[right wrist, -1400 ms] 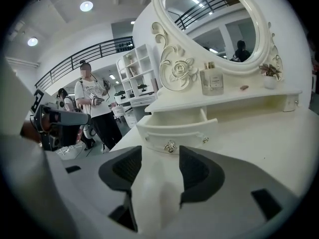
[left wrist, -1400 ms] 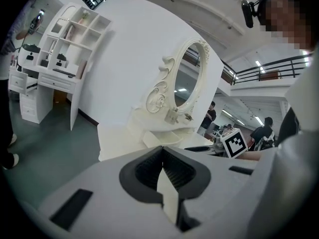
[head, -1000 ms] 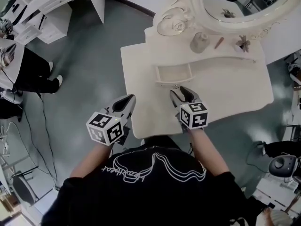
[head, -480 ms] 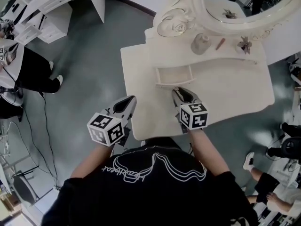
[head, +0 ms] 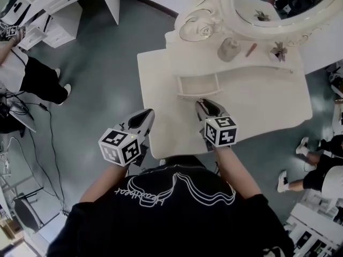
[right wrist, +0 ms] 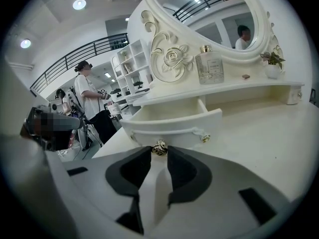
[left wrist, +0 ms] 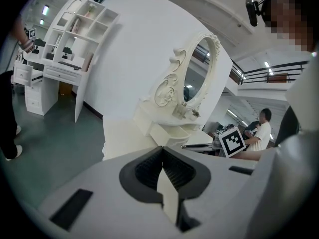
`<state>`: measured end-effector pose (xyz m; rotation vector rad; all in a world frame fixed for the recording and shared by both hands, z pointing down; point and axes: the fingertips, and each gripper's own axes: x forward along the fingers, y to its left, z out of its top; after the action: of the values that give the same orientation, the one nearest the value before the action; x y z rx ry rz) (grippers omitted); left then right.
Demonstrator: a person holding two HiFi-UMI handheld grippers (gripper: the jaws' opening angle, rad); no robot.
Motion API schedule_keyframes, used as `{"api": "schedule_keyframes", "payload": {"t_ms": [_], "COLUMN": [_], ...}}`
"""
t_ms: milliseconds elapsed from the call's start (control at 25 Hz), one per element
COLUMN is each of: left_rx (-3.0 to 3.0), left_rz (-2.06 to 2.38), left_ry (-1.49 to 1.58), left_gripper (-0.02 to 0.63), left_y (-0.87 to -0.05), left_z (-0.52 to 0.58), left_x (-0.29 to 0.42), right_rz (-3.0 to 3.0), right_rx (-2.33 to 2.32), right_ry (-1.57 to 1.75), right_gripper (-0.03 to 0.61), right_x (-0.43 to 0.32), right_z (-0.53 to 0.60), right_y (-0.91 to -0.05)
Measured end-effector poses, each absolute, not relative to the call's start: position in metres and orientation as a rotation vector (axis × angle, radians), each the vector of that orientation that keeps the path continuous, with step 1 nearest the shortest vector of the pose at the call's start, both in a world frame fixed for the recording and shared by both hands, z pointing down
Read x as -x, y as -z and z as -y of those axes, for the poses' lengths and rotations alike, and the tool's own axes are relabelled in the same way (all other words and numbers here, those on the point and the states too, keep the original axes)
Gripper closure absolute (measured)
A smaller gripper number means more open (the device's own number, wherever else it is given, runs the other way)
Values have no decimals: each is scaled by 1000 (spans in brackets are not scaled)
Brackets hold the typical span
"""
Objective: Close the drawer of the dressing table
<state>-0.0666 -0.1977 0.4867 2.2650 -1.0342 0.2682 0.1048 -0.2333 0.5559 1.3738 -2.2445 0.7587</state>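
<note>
Drawer knob [right wrist: 159, 147] sits pinched between just-closed jaws of right hand-held gripper [right wrist: 160, 154].

Grey-green floor [head: 102, 74] with a black cable [head: 51, 143] trailing across it. A white desk [left wrist: 60, 72] with open shelves stands beside a plain white wall [left wrist: 134, 49]. Round ceiling lights [right wrist: 79, 4] glow overhead.

The mirror [head: 273, 8] atop the dressing table [head: 268, 107] is cropped.

Left tongs [left wrist: 162, 153] together; right tongs [right wrist: 159, 152] (just closing) seemingly on knob [right wrist: 159, 147].
</note>
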Motion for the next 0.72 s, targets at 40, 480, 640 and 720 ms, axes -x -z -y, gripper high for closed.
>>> {"api": "schedule_keyframes", "payload": {"t_ms": [40,480,640,720], "left_rx": [-2261,-2237,-2237,-2236], "left_rz": [1035,1040,1042,1042], "left_ry": [-267,-256,-247,-245], "left_gripper": [611,611,609,609], "left_y": [-487,-489,-487,-487], "left_z": [197,200,203,204], "left_x": [67,72,73,73], "right_rz": [2243,2242,2247,2252], "right_rx": [-1375,-1380,-1377,-1374], "right_ry": [-760,-792,-802,-799], "right_gripper": [472,472,472,472], "right_x": [-105,-105,-105,-103], "right_z": [233,233,234,234], "right_y": [-556,-556,-553,-551]}}
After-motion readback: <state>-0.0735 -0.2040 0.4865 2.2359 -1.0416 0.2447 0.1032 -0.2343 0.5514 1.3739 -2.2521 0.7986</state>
